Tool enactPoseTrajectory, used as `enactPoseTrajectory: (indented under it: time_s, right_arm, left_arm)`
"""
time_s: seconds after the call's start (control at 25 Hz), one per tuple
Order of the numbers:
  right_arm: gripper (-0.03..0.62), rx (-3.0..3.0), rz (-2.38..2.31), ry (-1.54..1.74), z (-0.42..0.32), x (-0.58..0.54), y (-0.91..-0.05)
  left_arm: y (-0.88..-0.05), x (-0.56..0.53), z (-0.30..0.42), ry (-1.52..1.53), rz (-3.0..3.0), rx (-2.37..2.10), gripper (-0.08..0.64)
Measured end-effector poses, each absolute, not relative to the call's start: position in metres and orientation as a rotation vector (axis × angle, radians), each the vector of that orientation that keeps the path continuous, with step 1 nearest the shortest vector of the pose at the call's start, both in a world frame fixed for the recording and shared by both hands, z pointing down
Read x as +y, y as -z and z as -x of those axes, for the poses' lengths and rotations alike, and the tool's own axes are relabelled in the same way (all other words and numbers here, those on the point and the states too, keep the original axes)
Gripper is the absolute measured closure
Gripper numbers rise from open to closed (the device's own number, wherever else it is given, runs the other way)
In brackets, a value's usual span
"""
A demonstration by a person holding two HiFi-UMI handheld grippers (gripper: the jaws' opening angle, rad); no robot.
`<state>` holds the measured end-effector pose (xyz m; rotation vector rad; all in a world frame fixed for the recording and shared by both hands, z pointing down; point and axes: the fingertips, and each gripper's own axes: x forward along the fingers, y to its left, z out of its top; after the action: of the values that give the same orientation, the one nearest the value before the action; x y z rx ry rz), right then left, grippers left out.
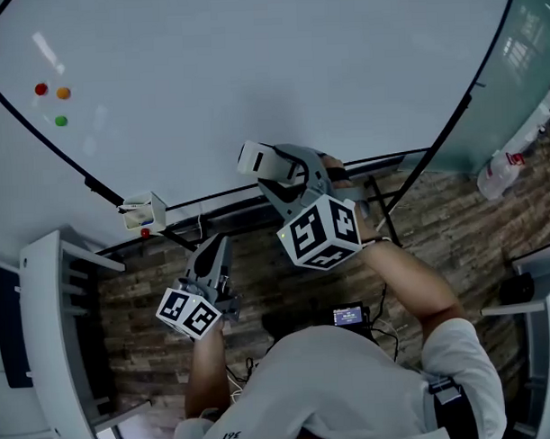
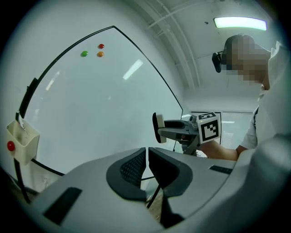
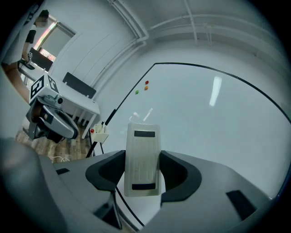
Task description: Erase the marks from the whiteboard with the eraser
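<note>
Near the whiteboard's (image 1: 279, 70) lower edge, the right gripper (image 3: 142, 175) is clamped on the eraser (image 3: 142, 159) while the left gripper (image 2: 146, 166) sits nearly closed on nothing, so the person probably wants it pressed flat before sweeping.

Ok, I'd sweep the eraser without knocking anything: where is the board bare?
The whiteboard is bare from the three magnets across to its right edge. It is crowded only at the left: the magnets and the small holder on the lower edge.

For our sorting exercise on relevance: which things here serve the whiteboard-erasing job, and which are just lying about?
Job: eraser, right gripper holding it, whiteboard.
Lying about: three coloured magnets, white holder at the board's edge, bottle, shut left gripper.
</note>
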<state>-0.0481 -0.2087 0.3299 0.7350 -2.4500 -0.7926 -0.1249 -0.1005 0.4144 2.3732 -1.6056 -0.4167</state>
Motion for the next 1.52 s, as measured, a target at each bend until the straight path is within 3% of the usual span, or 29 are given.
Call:
enactPoseTrajectory:
  time_s: [0.72,1.12,1.52]
  right_arm:
    - [0.334,-2.532,-0.995,0.534,-0.140,-0.200,-0.344]
    - [0.334,-2.568,-1.092,0.342,-0.176,-0.169,-0.371]
    - [0.336,-2.550,-1.167,0.169,-0.165,-0.149,-0.407]
  left_arm:
    - [-0.418,-0.067,0.005,0.374,-2.380,-1.580,0.552]
    - [-0.429,-0.027,0.000,0.369,-2.347,-1.574,0.552]
    - [-0.442,-0.002,0.028,0.328,-2.334,-1.511,0.552]
